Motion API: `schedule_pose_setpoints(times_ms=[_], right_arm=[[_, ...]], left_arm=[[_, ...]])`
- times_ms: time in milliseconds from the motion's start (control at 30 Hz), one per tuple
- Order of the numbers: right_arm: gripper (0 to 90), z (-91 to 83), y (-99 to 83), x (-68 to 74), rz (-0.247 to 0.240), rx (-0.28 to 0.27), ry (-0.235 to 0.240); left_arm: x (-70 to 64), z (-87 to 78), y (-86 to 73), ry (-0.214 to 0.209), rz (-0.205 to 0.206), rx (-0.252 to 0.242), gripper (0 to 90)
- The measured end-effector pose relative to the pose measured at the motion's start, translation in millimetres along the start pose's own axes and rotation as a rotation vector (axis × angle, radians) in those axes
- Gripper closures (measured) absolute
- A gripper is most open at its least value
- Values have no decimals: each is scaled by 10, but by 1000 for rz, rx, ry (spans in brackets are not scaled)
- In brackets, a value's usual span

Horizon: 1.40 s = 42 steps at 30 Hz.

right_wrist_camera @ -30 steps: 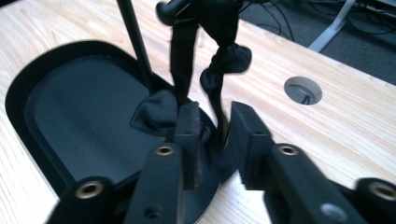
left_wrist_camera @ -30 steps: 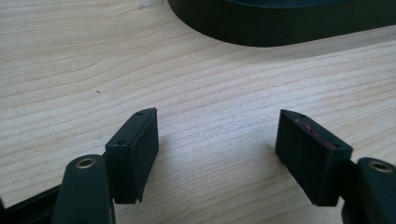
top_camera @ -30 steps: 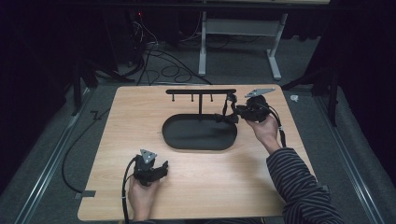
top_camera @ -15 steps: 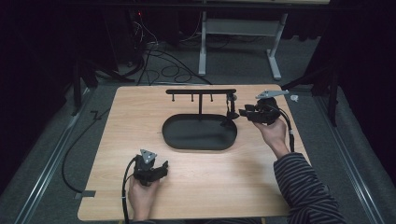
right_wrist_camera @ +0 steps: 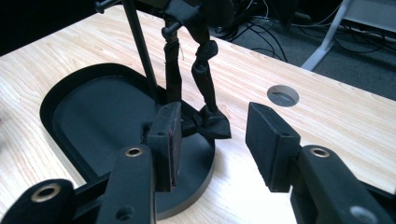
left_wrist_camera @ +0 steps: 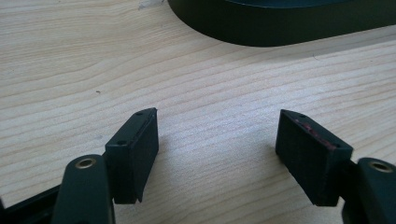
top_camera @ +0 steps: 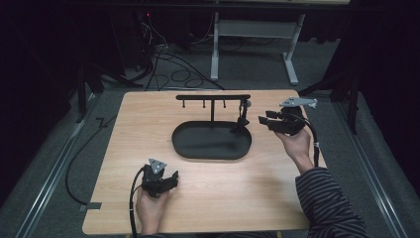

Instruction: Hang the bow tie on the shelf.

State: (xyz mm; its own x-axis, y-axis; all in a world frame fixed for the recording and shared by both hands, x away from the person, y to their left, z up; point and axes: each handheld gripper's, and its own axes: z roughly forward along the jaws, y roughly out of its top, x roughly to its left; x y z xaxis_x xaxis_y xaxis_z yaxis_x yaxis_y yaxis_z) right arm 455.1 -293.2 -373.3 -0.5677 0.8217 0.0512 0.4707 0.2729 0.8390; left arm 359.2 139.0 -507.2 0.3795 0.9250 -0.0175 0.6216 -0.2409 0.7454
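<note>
— Wood, pale and streaky, is what your table (top_camera: pixel 208 203) is made of. What sits on it?

— You have a black stand (top_camera: pixel 213 97) with a thin bar on top and little pegs. Its bottom is a smooth black oval tray (top_camera: pixel 193 148) with a low rim.

— What is in the tray?

— A black strap (right_wrist_camera: pixel 205 79) hangs from the peg at the right end of the bar. It looks soft and knotted. Its flat bottom end lies in the tray, at the right side, close to the rim. You can see it well in the right gripper view.

— Where is your right gripper?

— Your right gripper (top_camera: pixel 265 120) is just beside the strap, at the right of the tray. Its jaws stand wide apart and hold nothing. The pads (right_wrist_camera: pixel 170 140) are flat, black and a bit rough.

— And your left gripper?

— Your left gripper (top_camera: pixel 171 179) rests low over the wood, near you, well apart from the strap. Its jaws are spread wide too, with bare wood between them.
</note>
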Motion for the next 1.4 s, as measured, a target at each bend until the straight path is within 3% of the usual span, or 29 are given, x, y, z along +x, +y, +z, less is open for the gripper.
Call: schedule_pose_setpoints(times_ms=[67, 233, 633, 1400], right_arm=[[572, -74, -28, -27, 35, -11, 10], [574, -170, -59, -49, 46, -41, 11], [580, -372, -180, -64, 37, -67, -9], [565, -564, -370, -105, 53, -70, -13]], left_arm=[[0, -1, 1, -1, 0, 1, 305], [0, -2, 1, -1, 1, 3, 305], [-1, -1, 1, 1, 1, 2, 305], [-1, -2, 1, 0, 1, 3, 305]])
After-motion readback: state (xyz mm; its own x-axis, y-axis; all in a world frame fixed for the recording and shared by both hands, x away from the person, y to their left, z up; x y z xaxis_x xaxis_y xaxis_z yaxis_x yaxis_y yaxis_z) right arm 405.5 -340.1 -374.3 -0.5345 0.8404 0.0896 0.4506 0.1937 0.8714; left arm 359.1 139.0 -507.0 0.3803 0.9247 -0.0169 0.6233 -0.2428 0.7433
